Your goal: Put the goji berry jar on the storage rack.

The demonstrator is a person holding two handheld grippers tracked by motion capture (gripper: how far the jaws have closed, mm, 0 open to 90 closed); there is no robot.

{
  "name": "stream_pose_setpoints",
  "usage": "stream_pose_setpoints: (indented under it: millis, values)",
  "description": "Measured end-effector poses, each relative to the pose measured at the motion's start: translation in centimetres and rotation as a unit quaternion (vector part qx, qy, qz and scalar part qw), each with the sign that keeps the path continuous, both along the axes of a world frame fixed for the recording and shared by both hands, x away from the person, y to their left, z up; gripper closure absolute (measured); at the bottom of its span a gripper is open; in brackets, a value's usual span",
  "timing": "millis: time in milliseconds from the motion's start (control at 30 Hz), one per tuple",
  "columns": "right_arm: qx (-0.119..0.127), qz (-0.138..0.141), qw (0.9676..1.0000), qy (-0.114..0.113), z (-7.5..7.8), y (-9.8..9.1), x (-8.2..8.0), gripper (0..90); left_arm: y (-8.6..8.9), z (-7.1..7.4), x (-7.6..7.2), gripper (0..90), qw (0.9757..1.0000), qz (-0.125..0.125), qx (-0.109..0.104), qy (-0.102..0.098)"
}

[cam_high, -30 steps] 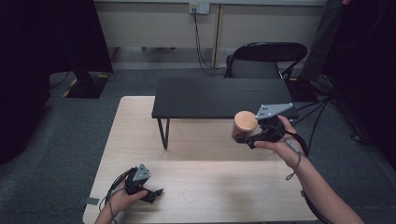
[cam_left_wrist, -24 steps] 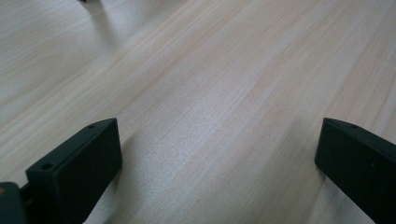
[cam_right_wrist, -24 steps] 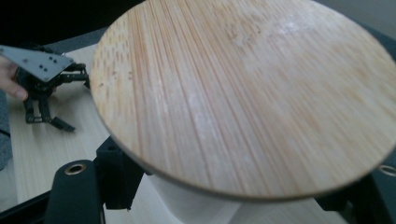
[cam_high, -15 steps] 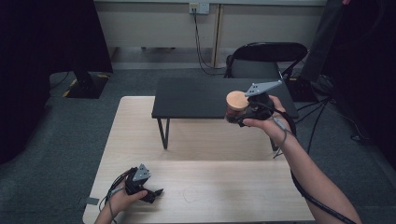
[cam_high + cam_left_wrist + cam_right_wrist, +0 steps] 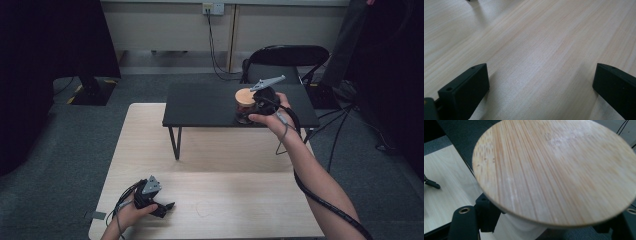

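The right gripper (image 5: pixel 248 109) clamps the jar (image 5: pixel 244 106) below its lid (image 5: pixel 554 170), holding it upright over the shelf (image 5: pixel 205 106) for placing.

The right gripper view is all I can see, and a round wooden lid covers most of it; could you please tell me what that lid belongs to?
Observer: In the high view it tops a glass jar with dark contents, gripped by the right tool.
Operator: Thank you. Is the jar on a surface yet?
Observer: Its base looks level with the top of the black raised shelf, near the front edge; I cannot tell whether it rests there.
Operator: And where is the other hand?
Observer: The left tool sits low at the near left of the wooden table, jaws apart with nothing between them.
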State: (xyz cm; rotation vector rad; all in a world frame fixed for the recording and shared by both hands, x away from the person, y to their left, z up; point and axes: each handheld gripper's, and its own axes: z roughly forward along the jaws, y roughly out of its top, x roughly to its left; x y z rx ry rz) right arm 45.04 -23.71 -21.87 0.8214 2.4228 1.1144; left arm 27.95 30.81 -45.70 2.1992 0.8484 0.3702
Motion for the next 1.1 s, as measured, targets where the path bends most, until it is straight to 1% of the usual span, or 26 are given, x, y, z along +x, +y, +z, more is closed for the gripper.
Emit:
stream_pose_setpoints:
  millis: [67,333,400,700,1000,1100]
  values:
    - [0.000,-0.003,1.0000,0.004,-0.3,0.1,0.4,25.8,0.0,0.0,0.0,0.0,1.0000,0.000,0.000,0.000]
    - [0.028,-0.022,0.9993,0.014,-1.1,-0.6,1.4,25.7,0.0,0.0,0.0,0.0,1.0000,0.000,0.000,0.000]
    - [0.028,-0.023,0.9993,0.009,-1.2,-0.5,1.4,25.7,0.0,0.0,0.0,0.0,1.0000,0.000,0.000,0.000]
    - [0.031,-0.031,0.9990,0.004,-1.5,0.1,1.4,25.7,0.0,0.0,0.0,0.0,1.0000,0.000,0.000,0.000]
    - [0.039,-0.028,0.9988,-0.001,-1.9,-0.2,1.3,25.5,0.0,0.0,0.0,0.0,1.0000,0.000,0.000,0.000]
    - [0.038,-0.026,0.9989,-0.002,-2.0,-0.3,1.2,24.2,0.0,0.0,0.0,0.0,1.0000,0.001,0.000,0.000]
